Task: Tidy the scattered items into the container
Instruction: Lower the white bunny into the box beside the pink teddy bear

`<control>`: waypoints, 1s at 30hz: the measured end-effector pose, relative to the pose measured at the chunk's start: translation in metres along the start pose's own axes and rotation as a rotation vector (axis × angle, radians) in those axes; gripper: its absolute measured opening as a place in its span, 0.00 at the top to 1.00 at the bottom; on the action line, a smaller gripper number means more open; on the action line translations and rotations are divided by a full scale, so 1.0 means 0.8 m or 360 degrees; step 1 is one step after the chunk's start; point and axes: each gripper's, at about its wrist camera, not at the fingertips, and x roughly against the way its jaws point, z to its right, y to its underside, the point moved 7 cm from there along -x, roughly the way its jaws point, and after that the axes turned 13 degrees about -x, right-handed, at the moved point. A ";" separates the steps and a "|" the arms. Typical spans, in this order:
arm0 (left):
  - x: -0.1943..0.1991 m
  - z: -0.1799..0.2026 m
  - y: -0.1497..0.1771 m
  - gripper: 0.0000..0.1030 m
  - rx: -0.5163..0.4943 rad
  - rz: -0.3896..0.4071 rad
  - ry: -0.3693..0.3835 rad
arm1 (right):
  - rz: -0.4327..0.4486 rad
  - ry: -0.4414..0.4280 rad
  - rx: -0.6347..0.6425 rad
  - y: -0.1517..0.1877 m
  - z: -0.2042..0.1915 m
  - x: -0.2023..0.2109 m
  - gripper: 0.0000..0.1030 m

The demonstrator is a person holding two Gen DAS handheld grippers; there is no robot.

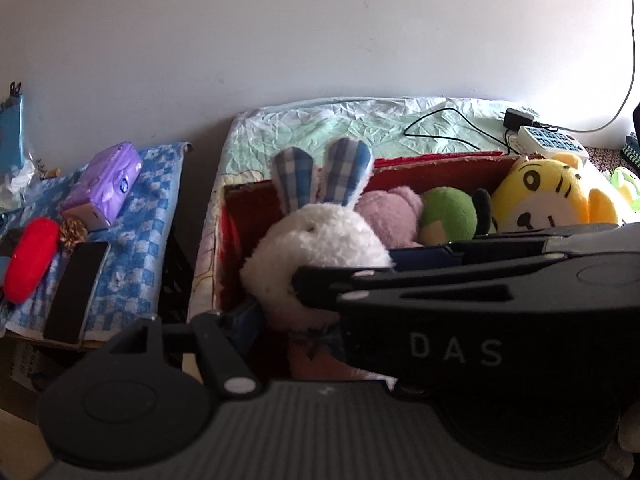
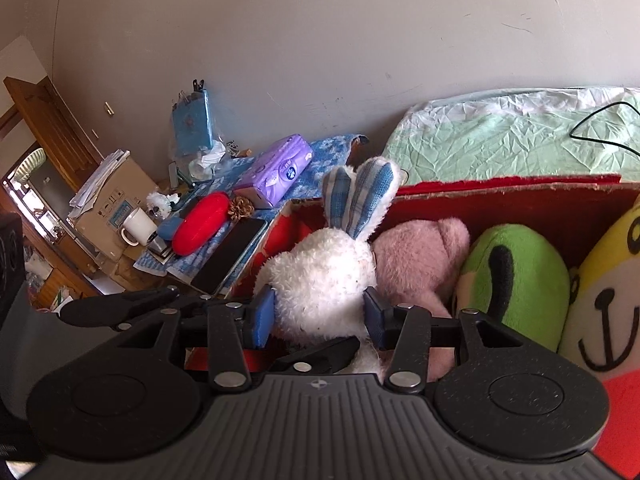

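Crinkled green sheet [image 2: 500, 136]; red box [image 2: 520, 200]; right gripper [image 2: 320, 316] pinching fluffy white rabbit [image 2: 320, 276]

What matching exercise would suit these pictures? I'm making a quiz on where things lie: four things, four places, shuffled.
Things:
1. rabbit
2. tiger
3. tissue pack
4. power strip

Places:
A. on the blue checked cloth, outside the box
B. at the box's left end, between the right gripper's pads
C. on the green sheet behind the box
D. at the right end of the red box

Pairs: 1-B, 2-D, 3-A, 4-C
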 end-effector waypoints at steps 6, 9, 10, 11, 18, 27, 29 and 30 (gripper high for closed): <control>0.000 0.000 0.000 0.40 0.0004 0.0002 0.0004 | 0.0006 -0.0003 -0.0023 -0.002 0.003 -0.001 0.52; 0.003 0.001 0.001 0.40 0.0015 0.0002 0.0016 | 0.0003 0.0001 -0.0033 0.000 0.003 0.002 0.52; 0.005 0.001 0.002 0.40 0.0023 0.0003 0.0026 | -0.0002 0.0003 -0.0039 0.001 0.003 0.002 0.52; 0.006 0.001 0.002 0.40 0.0027 0.0006 0.0033 | -0.0010 0.0006 -0.0043 0.001 0.003 0.002 0.52; 0.003 0.001 -0.001 0.40 0.0034 -0.0015 0.0002 | -0.0040 0.0050 0.0049 -0.004 -0.005 -0.008 0.51; 0.037 0.003 -0.001 0.30 0.0045 0.0081 0.0009 | -0.0073 -0.0019 -0.0008 -0.003 -0.004 -0.004 0.43; 0.036 0.004 -0.002 0.30 0.0055 0.0080 0.0010 | -0.0059 -0.0029 -0.0030 -0.004 -0.006 0.002 0.43; 0.035 0.004 -0.002 0.30 0.0073 0.0075 0.0023 | -0.0043 -0.0031 -0.0051 -0.005 -0.005 0.005 0.44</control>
